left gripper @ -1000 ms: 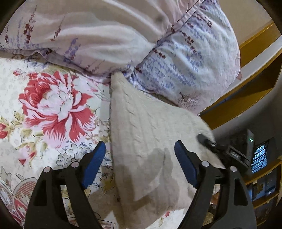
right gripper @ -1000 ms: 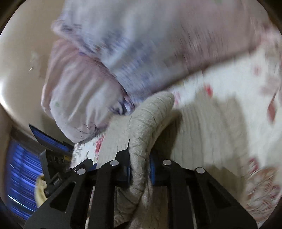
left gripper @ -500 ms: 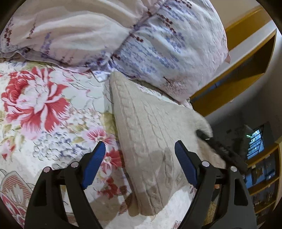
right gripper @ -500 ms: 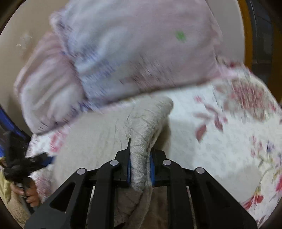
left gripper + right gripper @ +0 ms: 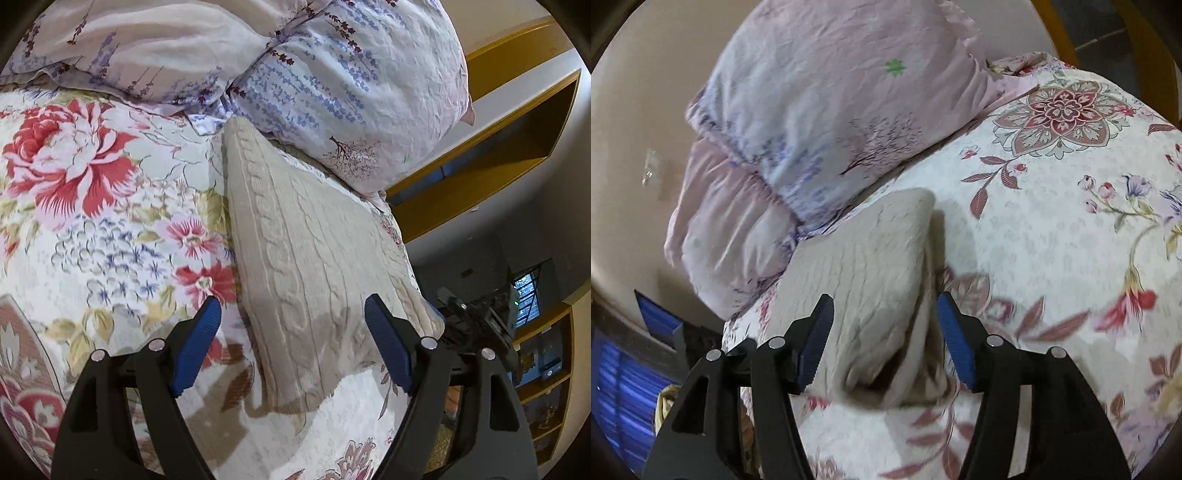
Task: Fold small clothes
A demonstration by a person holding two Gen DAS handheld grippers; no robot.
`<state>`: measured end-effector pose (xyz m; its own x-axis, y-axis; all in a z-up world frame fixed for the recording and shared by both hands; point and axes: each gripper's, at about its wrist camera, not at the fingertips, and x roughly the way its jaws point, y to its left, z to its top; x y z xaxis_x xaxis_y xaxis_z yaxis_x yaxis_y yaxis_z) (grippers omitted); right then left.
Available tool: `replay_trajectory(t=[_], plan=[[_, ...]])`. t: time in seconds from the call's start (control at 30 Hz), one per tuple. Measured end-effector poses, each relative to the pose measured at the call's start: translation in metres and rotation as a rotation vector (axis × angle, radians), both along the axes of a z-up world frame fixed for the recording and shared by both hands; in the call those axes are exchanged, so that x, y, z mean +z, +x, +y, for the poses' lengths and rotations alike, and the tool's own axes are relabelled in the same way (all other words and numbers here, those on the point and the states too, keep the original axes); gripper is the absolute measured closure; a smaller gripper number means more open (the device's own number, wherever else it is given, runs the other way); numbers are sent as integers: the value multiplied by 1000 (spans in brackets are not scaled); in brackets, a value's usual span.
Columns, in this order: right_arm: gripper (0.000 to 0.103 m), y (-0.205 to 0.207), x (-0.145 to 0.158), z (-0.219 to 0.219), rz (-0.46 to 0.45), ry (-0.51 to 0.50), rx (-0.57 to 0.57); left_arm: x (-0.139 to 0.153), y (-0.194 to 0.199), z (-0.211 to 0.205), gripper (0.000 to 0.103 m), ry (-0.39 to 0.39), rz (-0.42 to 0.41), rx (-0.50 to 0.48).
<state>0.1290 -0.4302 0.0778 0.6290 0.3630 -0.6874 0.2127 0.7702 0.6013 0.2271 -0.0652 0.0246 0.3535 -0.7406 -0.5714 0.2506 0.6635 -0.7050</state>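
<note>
Now I have both jaws apart: my left hand-held gripper (image 5: 291, 339) and right hand-held gripper (image 5: 884, 339) each hover empty over the folded knit sweater (image 5: 310, 258), which lies on the bed (image 5: 92, 229) against the pillows (image 5: 332, 85). Next I'd press its layers flat, keeping edges aligned.

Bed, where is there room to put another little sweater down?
Left of the beige knit sweater, the floral bedspread lies bare, out past the big red peony. Crowded: the pillows press against the sweater's far end, and its right side nears the bed's edge.
</note>
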Motion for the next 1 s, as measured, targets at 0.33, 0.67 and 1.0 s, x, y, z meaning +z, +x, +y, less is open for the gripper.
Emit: replay_trajectory(t=[0.33, 0.67, 1.0], plan=[[90, -16, -1, 36, 10, -163, 100, -9, -10, -15, 53, 65, 28, -15], [93, -30, -35, 17, 120, -256, 27, -16, -14, -19, 58, 67, 42, -48], [53, -15, -13, -12, 46, -45, -55, 4, -1, -6, 27, 37, -22, 21]])
